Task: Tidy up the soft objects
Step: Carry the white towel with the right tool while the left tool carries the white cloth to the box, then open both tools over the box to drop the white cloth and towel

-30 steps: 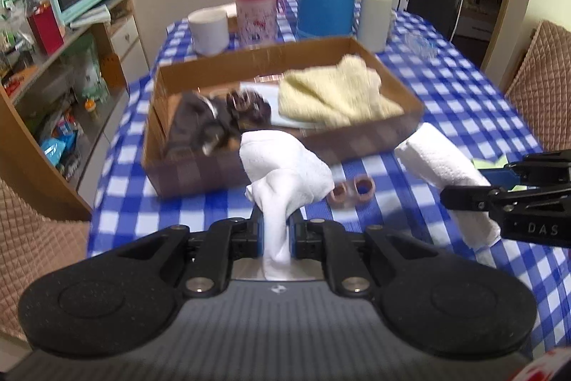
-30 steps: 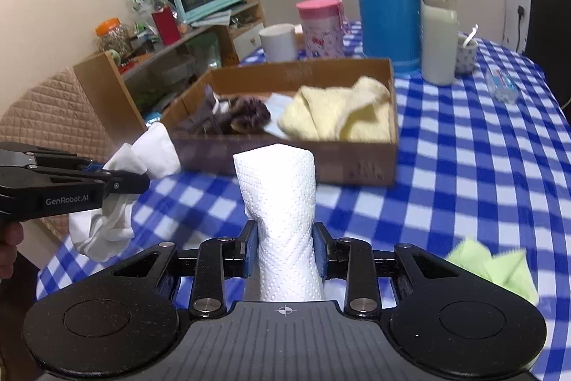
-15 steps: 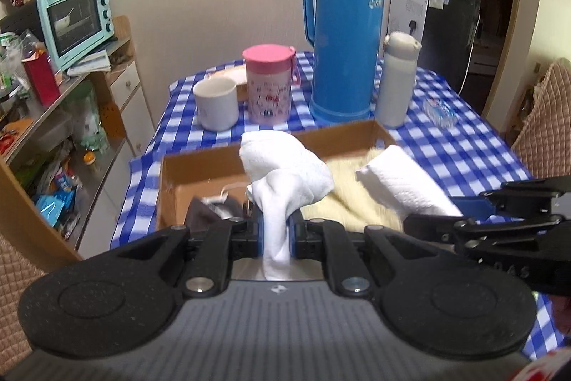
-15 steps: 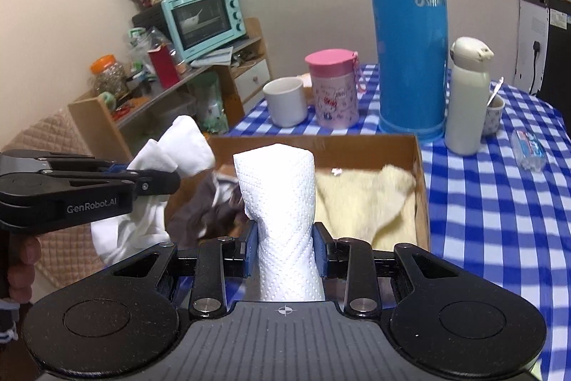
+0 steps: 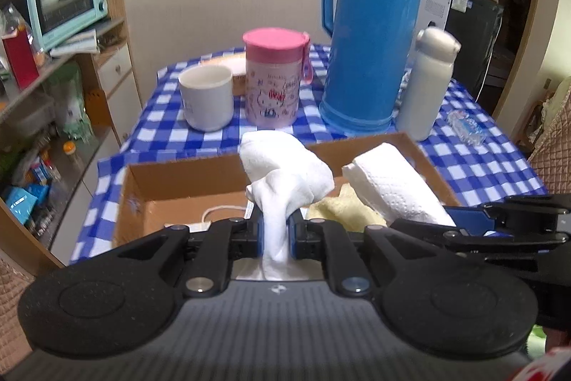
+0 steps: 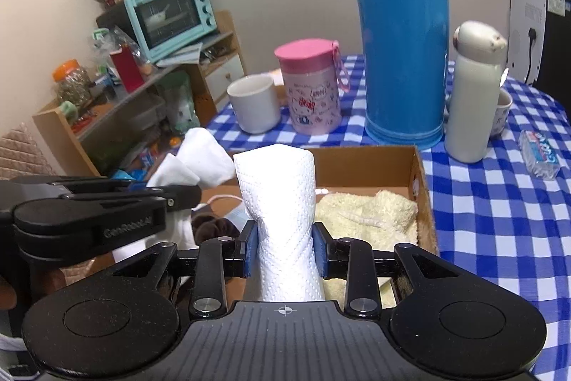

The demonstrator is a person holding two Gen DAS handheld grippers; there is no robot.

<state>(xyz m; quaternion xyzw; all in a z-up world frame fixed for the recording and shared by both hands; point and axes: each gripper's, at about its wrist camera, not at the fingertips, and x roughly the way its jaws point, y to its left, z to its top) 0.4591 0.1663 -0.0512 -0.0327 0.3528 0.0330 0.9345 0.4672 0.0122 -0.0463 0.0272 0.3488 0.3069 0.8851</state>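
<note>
The left tongs (image 5: 274, 234) are seen pressed in on a bunched white cloth (image 5: 285, 166), with only the narrow neck of fabric filling the gap between the blue pads (image 5: 254, 234). The cloth is gripped at its lower part; its bulkier upper end billows out above the fingers and is held over the near part of the cardboard box (image 5: 178, 174). In the right wrist view the same cloth (image 6: 200, 156) is seen hanging from the left tongs (image 6: 178, 199) at the left side of the box (image 6: 421, 188).

The right tongs (image 6: 285, 245) are closed on a folded white paper towel (image 6: 278, 195), which is pinched about halfway along and stands upright between the pads, its embossed top rising well above the fingers. The gap here is held wider than on the left, as the towel is thicker. From the left wrist view the towel (image 5: 389, 181) is seen slanting over the right half of the box, gripped by the right tongs (image 5: 453, 224).

Inside the box a pale yellow towel (image 6: 371, 213) is laid in the right part, with dark brown fabric (image 6: 214, 227) toward the left.

Beyond the box, on the blue checked worktop (image 6: 499, 202), a white mug (image 5: 206, 102), a pink lidded cup (image 5: 274, 77), a blue thermos (image 5: 371, 34) and a white bottle (image 5: 424, 84) are stood.
</note>
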